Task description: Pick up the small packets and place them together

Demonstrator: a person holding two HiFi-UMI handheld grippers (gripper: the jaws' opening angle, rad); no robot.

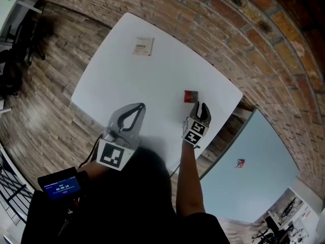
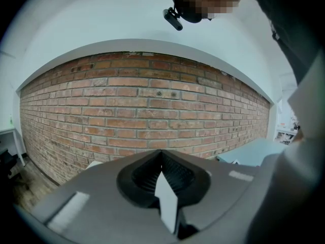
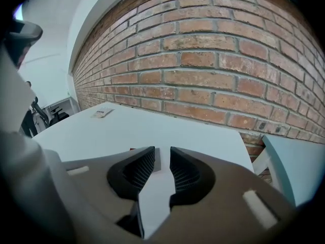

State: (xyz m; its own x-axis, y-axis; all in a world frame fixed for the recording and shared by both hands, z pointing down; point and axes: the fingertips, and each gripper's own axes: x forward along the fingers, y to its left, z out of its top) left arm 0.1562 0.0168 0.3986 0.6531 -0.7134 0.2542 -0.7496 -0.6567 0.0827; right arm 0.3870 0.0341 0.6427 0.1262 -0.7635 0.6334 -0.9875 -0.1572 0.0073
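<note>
A white table (image 1: 152,80) fills the middle of the head view, with a brick wall (image 1: 244,19) curving along the top and right; a pale packet (image 1: 143,46) lies flat near the table's upper left edge, and a small red packet (image 1: 191,96) lies right of centre, well apart from it.

The right gripper (image 1: 202,107) sits at the centre right of the head view, angled down at the table, its tips just below the red packet; whether they touch it cannot be told from there. In the right gripper view the right gripper (image 3: 162,154) has its fingers a narrow gap apart; bare table (image 3: 152,128) shows through the gap, and a dull edge of the red packet (image 3: 155,159) shows beside the left-hand tip, with the ribbed pads not pressing on it. The pale packet (image 3: 103,113) lies far off at the left of that view, near the wall.

The left gripper (image 1: 138,107) hangs over the table's lower edge, left of centre, away from both packets; in the left gripper view the left gripper (image 2: 161,156) has its fingers closed tip to tip with nothing between them, pointing at the brick wall (image 2: 147,100).

A pale blue table (image 1: 254,156) stands at the lower right of the head view.
</note>
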